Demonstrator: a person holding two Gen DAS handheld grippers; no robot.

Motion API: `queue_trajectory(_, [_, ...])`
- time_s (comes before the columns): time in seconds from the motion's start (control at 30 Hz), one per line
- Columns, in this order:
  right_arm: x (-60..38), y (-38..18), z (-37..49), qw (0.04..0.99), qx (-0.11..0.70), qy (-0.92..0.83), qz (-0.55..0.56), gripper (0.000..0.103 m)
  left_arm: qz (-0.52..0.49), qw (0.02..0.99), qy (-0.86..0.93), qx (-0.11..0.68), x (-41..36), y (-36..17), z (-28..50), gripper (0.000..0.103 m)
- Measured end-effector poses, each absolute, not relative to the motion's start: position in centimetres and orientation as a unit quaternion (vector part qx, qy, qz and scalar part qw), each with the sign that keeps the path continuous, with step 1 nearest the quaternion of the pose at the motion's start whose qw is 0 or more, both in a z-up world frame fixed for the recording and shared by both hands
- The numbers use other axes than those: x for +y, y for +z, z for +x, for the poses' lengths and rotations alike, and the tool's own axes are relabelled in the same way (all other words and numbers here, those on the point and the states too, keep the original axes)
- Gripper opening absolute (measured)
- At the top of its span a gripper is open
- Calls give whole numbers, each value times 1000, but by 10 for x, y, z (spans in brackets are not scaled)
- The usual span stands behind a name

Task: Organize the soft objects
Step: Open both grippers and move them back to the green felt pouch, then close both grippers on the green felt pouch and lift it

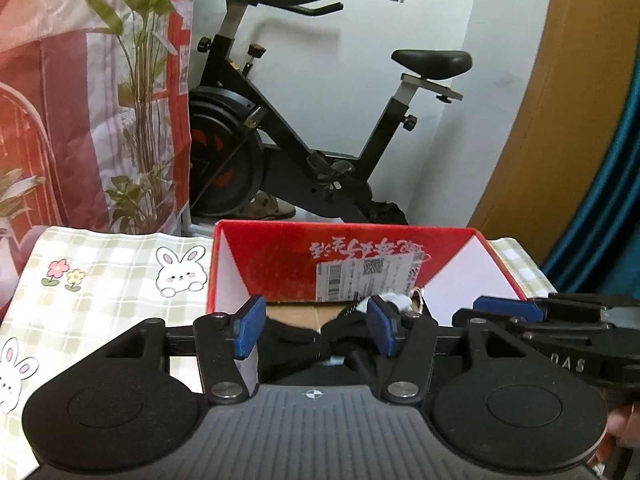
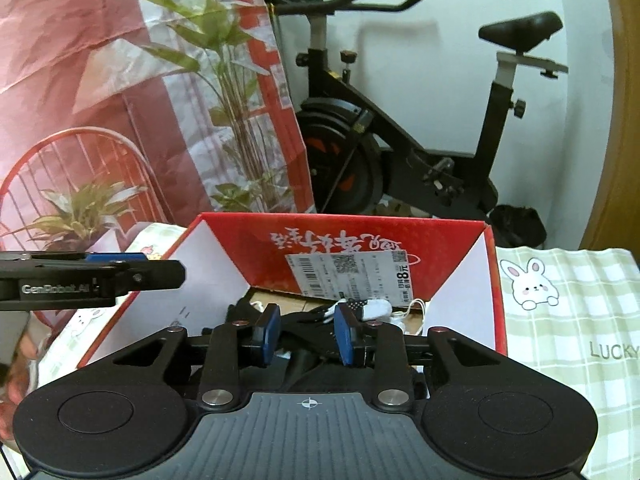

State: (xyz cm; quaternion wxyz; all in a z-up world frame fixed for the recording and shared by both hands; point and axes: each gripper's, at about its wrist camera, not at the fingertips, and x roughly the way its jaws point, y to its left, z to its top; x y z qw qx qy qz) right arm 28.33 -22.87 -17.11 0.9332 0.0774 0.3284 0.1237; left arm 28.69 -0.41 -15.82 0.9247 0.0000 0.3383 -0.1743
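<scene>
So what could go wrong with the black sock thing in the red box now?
1. The black fabric lies between the pads of the right tool, so it might snag and lift back out of the red box.
2. The left tool works close beside it, so the two might bump.
3. The white string could catch.

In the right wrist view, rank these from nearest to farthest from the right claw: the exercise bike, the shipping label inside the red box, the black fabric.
1. Black fabric: lying in the red box, between and just beyond the right claw fingers.
2. Shipping label: on the box's far inner wall, straight ahead.
3. Exercise bike: on the floor behind the box, by the wall.
</scene>
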Motion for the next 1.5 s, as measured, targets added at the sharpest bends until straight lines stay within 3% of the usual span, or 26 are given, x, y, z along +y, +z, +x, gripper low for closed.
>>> queue_trajectory(0.63, [-200,-167,164,949,269,160,38,31,6,911,-193,365,48,-185,174,57])
queue_trajectory(1.17, [-148,-241,124,920,336,201,31,40,-80,871,-224,430,52,-252,183,52])
queue_trajectory(1.27, [-144,-247,120,918,338,205,23,47,-110,867,-232,426,54,-258,187,52])
queue_trajectory(1.5, [-144,-255,123,914,347,210,29,47,-141,847,-269,436,43,-265,192,52])
